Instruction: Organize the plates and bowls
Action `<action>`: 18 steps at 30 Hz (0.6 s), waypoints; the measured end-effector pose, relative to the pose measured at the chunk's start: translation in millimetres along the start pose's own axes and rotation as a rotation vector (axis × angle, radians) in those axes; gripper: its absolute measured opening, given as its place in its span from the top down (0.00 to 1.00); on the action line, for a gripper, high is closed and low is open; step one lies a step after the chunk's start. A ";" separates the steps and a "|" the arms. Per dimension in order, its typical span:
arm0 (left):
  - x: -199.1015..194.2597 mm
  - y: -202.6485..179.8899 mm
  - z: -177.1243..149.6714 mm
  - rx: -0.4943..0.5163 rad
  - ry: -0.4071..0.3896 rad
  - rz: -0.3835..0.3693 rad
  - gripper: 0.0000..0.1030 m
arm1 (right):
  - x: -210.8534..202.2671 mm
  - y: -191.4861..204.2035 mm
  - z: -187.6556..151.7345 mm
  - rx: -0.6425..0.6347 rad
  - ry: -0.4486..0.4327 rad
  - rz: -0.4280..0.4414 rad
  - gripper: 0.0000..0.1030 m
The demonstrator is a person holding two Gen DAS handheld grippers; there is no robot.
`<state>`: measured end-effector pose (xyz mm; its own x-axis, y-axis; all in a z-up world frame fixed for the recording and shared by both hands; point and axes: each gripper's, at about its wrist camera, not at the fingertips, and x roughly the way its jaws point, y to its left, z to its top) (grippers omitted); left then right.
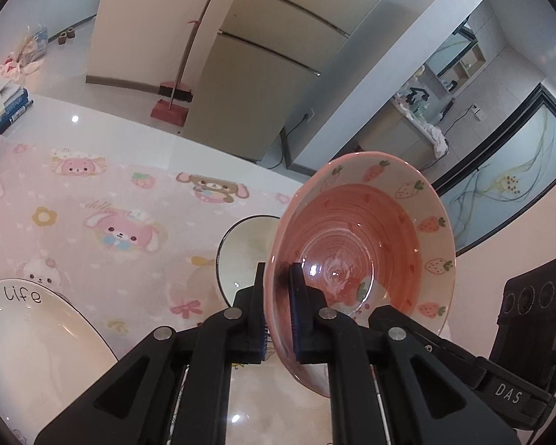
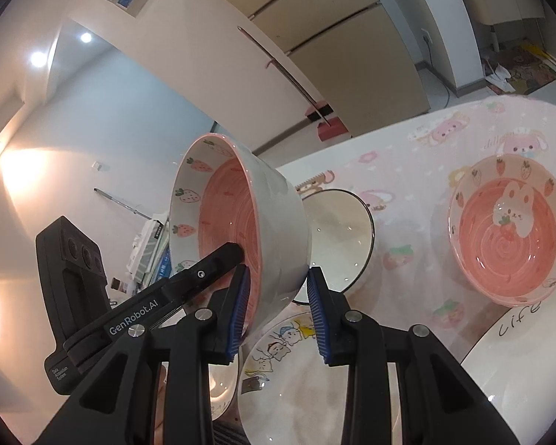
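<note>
My left gripper is shut on the rim of a pink strawberry bowl, held tilted on its side above the table. The same bowl shows in the right wrist view, with the left gripper's finger on its rim. My right gripper is open, its blue pads on either side of the bowl's lower edge without pinching it. Below lie a white black-rimmed bowl, also in the left view, and a cartoon plate.
A second pink bowl with a rabbit sits on the pink cartoon tablecloth. A white "life" plate lies at the near left, also at the right wrist view's edge. Books stack at the far left.
</note>
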<state>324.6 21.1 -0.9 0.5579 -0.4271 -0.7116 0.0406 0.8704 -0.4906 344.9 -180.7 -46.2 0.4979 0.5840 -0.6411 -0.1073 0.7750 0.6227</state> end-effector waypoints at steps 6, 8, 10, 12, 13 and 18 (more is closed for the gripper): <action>18.5 1.7 -5.0 0.024 0.021 0.063 0.93 | 19.3 -1.2 -3.3 -0.044 0.008 -0.088 0.67; 21.9 0.1 -6.7 0.036 0.020 0.081 0.93 | 23.2 0.6 -4.6 -0.073 0.011 -0.122 0.67; 25.0 -3.3 -9.7 0.045 0.022 0.104 0.92 | 24.5 -0.2 -4.4 -0.082 0.017 -0.141 0.67; 28.9 -7.8 -13.0 0.068 0.021 0.133 0.92 | 23.7 -3.4 -2.5 -0.074 0.021 -0.138 0.67; 30.5 -10.9 -15.1 0.079 0.018 0.146 0.91 | 23.2 -4.7 -1.6 -0.073 0.022 -0.139 0.67; 40.1 -14.2 -20.3 0.096 0.027 0.158 0.90 | 22.4 -9.0 1.4 -0.073 0.027 -0.155 0.67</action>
<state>329.5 -13.4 -32.7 0.5412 -0.2885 -0.7899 0.0336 0.9460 -0.3224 358.2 -174.9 -65.6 0.4905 0.4620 -0.7389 -0.0939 0.8710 0.4823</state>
